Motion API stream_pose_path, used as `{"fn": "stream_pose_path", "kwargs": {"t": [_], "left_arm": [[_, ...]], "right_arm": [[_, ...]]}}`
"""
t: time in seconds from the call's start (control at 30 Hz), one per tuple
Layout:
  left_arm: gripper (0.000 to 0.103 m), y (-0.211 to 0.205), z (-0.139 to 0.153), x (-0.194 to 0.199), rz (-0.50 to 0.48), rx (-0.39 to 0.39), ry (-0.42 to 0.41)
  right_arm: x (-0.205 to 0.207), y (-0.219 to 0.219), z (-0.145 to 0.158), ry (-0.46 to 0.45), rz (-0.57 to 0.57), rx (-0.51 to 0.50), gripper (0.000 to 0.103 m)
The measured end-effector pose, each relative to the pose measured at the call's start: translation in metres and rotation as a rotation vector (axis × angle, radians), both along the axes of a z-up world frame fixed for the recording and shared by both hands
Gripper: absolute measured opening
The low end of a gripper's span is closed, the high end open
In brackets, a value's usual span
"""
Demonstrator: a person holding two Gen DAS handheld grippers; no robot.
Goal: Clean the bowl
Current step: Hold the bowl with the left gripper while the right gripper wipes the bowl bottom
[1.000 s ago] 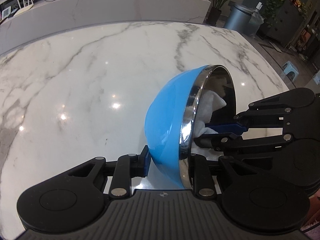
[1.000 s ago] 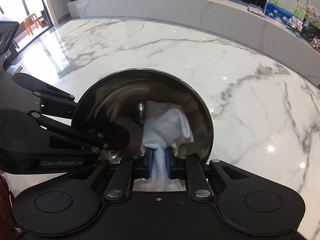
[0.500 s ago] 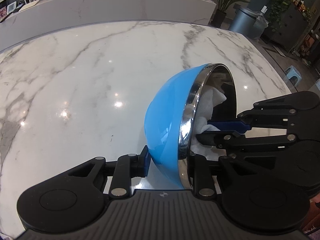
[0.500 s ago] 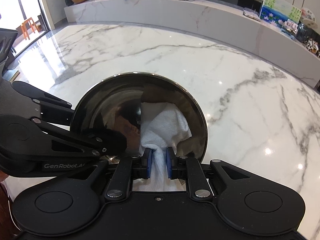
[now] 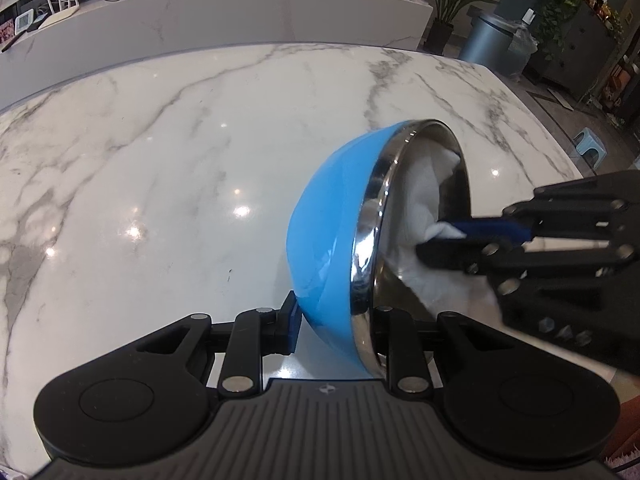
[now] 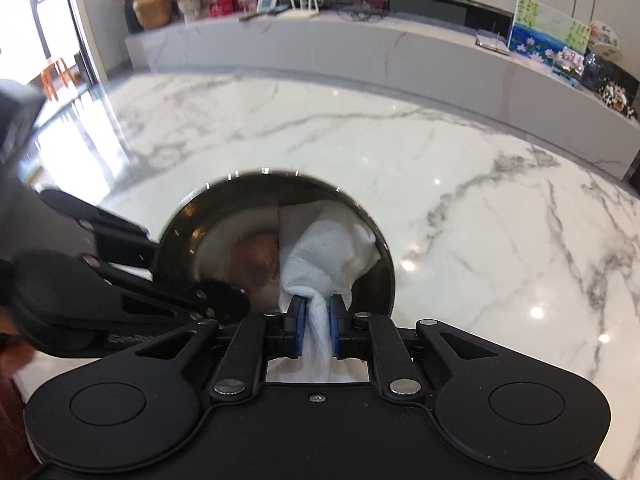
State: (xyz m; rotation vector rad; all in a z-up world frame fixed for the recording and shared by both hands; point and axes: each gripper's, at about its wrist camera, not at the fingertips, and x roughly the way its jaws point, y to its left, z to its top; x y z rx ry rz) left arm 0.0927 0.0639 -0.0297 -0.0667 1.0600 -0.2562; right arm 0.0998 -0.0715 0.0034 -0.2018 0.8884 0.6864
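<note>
A blue bowl (image 5: 332,224) with a shiny steel inside is tipped on its side above the marble table, its mouth facing right. My left gripper (image 5: 336,320) is shut on the bowl's lower rim. In the right wrist view the bowl (image 6: 224,232) faces me and a white cloth (image 6: 324,256) is pressed against its inner right side. My right gripper (image 6: 316,326) is shut on the cloth. From the left wrist view, the right gripper (image 5: 444,236) comes in from the right with the cloth (image 5: 420,196) inside the bowl.
The white marble table (image 5: 180,168) spreads out to the left and far side. A long marble counter (image 6: 360,52) with small items runs behind it. A grey bin (image 5: 492,44) and plants (image 5: 560,4) stand past the table's far right corner.
The cloth has slid up toward the bowl's upper right inner wall. The right gripper has drawn back a little from the bowl. The bowl stays gripped at the same rim spot.
</note>
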Motion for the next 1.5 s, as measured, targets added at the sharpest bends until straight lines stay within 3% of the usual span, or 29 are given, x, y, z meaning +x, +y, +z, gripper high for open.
{"fn": "stream_pose_path", "kwargs": {"t": [0.43, 0.53, 0.6, 0.67, 0.83, 1.0, 1.17, 1.5], "left_arm": [[0.023, 0.014, -0.004, -0.003, -0.001, -0.041, 0.032], [0.023, 0.014, -0.004, -0.004, -0.001, -0.042, 0.033], [0.024, 0.014, -0.003, -0.005, -0.003, -0.040, 0.033], [0.024, 0.014, -0.003, -0.005, -0.008, -0.037, 0.033], [0.025, 0.013, -0.003, -0.005, -0.011, -0.028, 0.030], [0.026, 0.014, -0.002, -0.007, 0.014, -0.014, 0.009], [0.029, 0.017, 0.005, -0.010, 0.049, -0.008, -0.039], [0.040, 0.021, 0.016, -0.014, 0.023, -0.042, -0.090]], "right_arm": [[0.008, 0.011, 0.000, 0.019, -0.058, 0.068, 0.009], [0.008, 0.010, -0.001, 0.039, -0.074, 0.098, 0.017], [0.009, 0.008, -0.002, 0.062, -0.085, 0.130, 0.033], [0.009, 0.009, -0.003, 0.073, -0.099, 0.145, 0.035], [0.008, 0.018, -0.008, 0.058, -0.129, 0.100, 0.031], [0.010, 0.022, -0.017, 0.081, -0.142, 0.074, 0.020], [0.014, 0.019, -0.022, 0.129, -0.156, 0.101, 0.019], [0.020, 0.008, -0.024, 0.192, -0.194, 0.140, 0.016]]}}
